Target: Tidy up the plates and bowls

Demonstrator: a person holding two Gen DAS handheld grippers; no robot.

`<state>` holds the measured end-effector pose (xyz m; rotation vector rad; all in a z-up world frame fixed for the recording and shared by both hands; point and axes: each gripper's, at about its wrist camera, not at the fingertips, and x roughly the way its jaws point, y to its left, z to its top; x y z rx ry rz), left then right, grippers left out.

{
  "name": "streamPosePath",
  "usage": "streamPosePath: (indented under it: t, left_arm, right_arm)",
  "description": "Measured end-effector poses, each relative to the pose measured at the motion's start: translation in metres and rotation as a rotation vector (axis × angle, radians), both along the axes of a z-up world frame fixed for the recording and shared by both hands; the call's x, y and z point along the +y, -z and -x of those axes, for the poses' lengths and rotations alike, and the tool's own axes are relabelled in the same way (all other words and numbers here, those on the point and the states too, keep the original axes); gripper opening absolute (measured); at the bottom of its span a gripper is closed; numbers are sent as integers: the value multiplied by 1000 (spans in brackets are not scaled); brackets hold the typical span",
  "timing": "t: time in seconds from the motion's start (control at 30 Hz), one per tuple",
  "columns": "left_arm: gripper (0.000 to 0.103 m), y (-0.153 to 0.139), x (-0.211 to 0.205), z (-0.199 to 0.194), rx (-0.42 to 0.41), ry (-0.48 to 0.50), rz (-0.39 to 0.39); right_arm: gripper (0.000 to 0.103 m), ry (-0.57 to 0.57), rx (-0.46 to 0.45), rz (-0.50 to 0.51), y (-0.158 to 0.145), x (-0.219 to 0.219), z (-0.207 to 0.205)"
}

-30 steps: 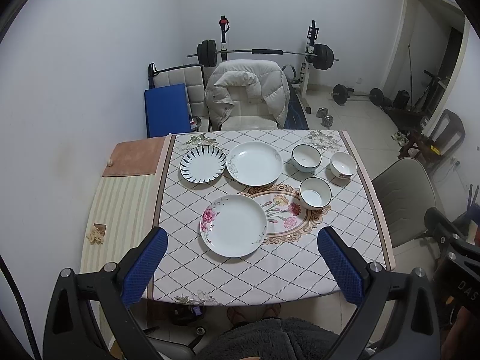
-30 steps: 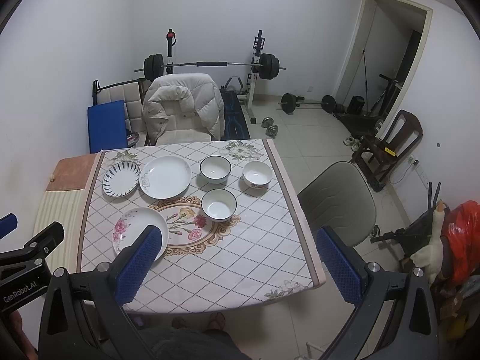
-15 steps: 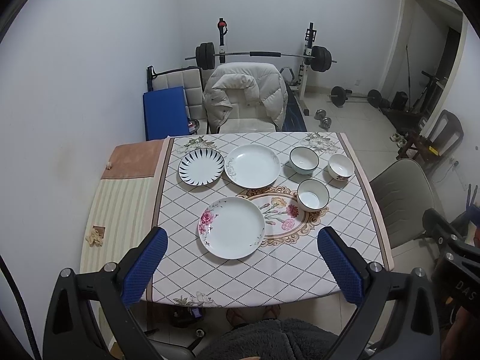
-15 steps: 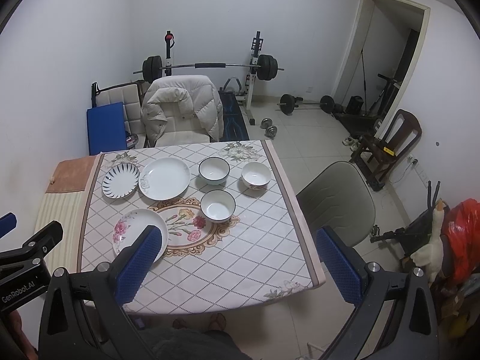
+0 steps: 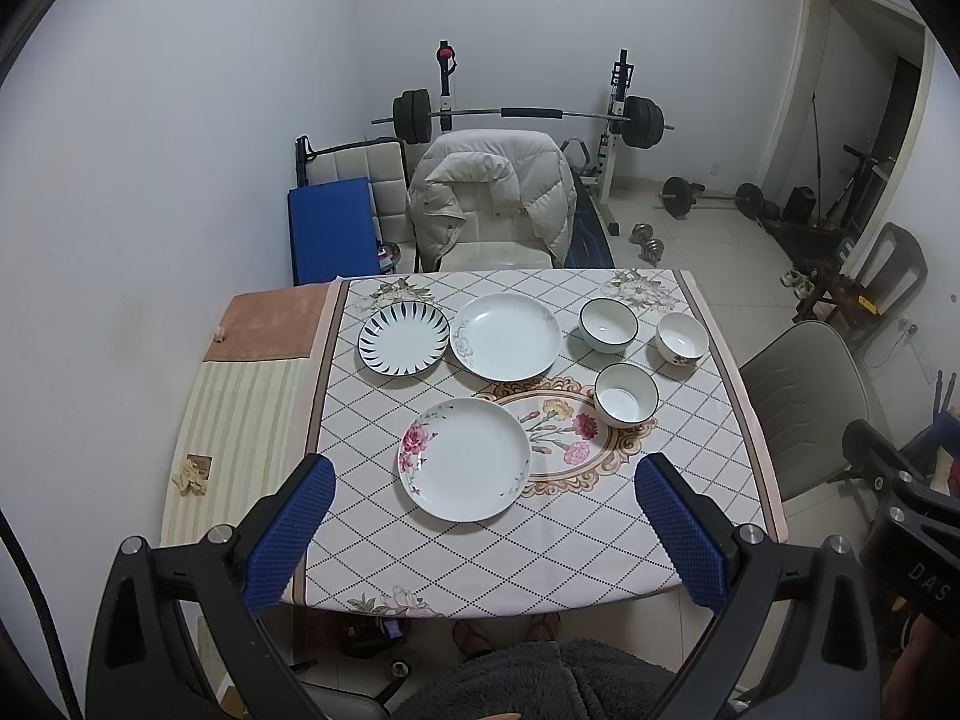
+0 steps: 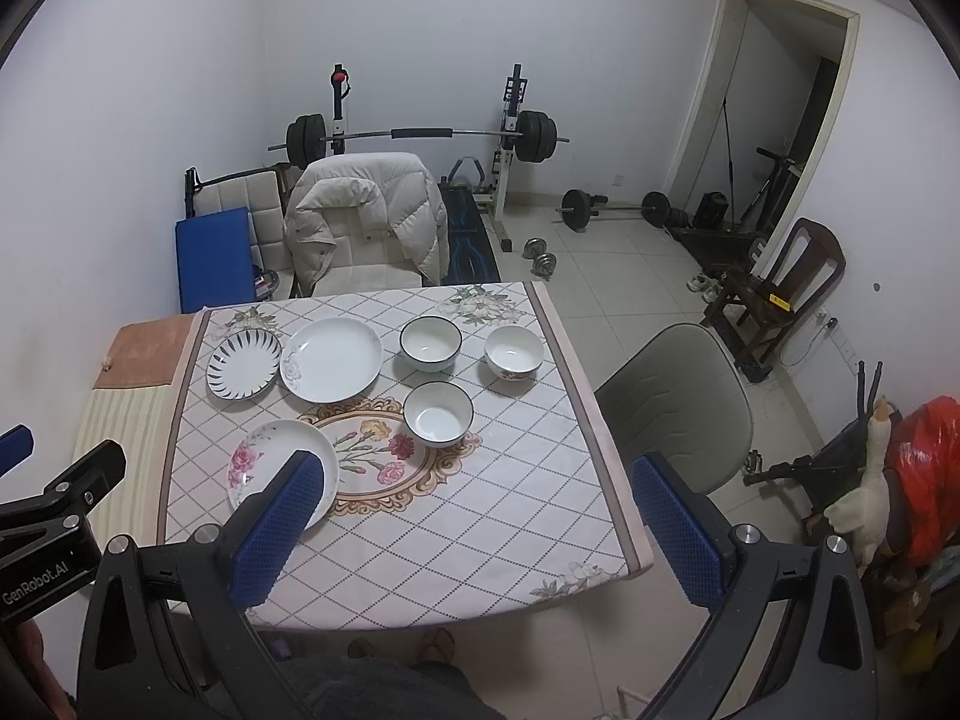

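Three plates lie on the table (image 5: 540,540): a rose-patterned plate (image 5: 465,459) nearest me, a plain white plate (image 5: 506,336) behind it, and a blue-striped plate (image 5: 404,338) at the far left. Three bowls stand to the right: a dark-rimmed bowl (image 5: 626,394), a teal bowl (image 5: 608,324) and a flowered bowl (image 5: 682,338). My left gripper (image 5: 483,531) is open and empty, high above the table's near edge. My right gripper (image 6: 480,531) is open and empty, also high above the near edge; the rose plate (image 6: 270,471) shows partly behind its left finger.
A chair with a white padded jacket (image 5: 492,198) stands behind the table. A grey chair (image 5: 804,402) stands at the table's right side. A striped cloth-covered surface (image 5: 240,420) adjoins the table on the left. A barbell rack (image 5: 528,114) and weights stand behind.
Both grippers have risen and pulled back slightly, so the table and dishes look a little smaller and farther. Nothing on the table has moved.
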<state>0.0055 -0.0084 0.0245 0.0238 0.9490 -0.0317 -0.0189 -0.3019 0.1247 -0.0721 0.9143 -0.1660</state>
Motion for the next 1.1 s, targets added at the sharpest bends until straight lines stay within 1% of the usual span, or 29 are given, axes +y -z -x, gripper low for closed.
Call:
streamPosePath:
  t: [0.17,0.3,0.4,0.47,0.5,0.57,0.67,0.7,0.73,0.77,0.8,0.83,0.87,0.9,0.93,0.97,1.0,1.03,1.1]
  left_arm:
    - [103,-2,1,-2,-8,1,11]
    - [103,0,1,-6,-5,-3,19]
    - [103,11,4,-13,-5,-19,28]
    - [103,23,9,-25,9,-31,38]
    - [103,30,12,-30,18,-39,39]
    - [103,50,26,-46,35,-65,53]
    - [103,85,53,-69,65,-131,38]
    - [103,98,62,-76,77,-154,32]
    - [100,113,73,-86,96,-177,26]
    - [91,134,86,-96,130,-205,17]
    - [85,152,96,-106,160,-220,14]
    - [76,166,104,-113,185,-225,18]
    - [71,192,112,-122,234,-234,28]
    - [68,210,119,-131,270,-228,46]
    - [66,229,125,-140,304,-215,77]
    - [66,251,131,-149,349,-201,102]
    - [65,271,136,-157,384,-188,122]
    - [64,296,141,-168,439,-156,174]
    - [64,332,146,-185,512,-126,209]
  right_arm:
    - [103,1,-3,-3,0,0,-1]
    - [103,7,9,-15,2,1,-10]
    - [103,6,21,-48,15,-7,-20]
    - [103,-15,15,-62,32,-9,-36]
    - [103,-32,28,-76,44,-9,-45]
    - [103,-85,72,-112,73,-9,-67]
    - [103,-171,185,-172,129,0,-104]
    - [103,-189,214,-212,147,1,-114]
    - [103,-203,248,-259,173,4,-125]
    - [103,-204,287,-292,197,6,-136]
    - [103,-206,319,-313,218,9,-147]
    - [103,-215,362,-340,248,15,-162]
    - [102,-216,396,-354,271,20,-172]
    - [101,-219,426,-359,294,27,-180]
    - [101,-218,470,-374,324,36,-194]
    - [98,-213,500,-389,342,41,-200]
    - [96,-207,538,-426,366,48,-210]
    - [96,-198,558,-456,382,51,-213]
    - [89,-169,615,-523,414,61,-224]
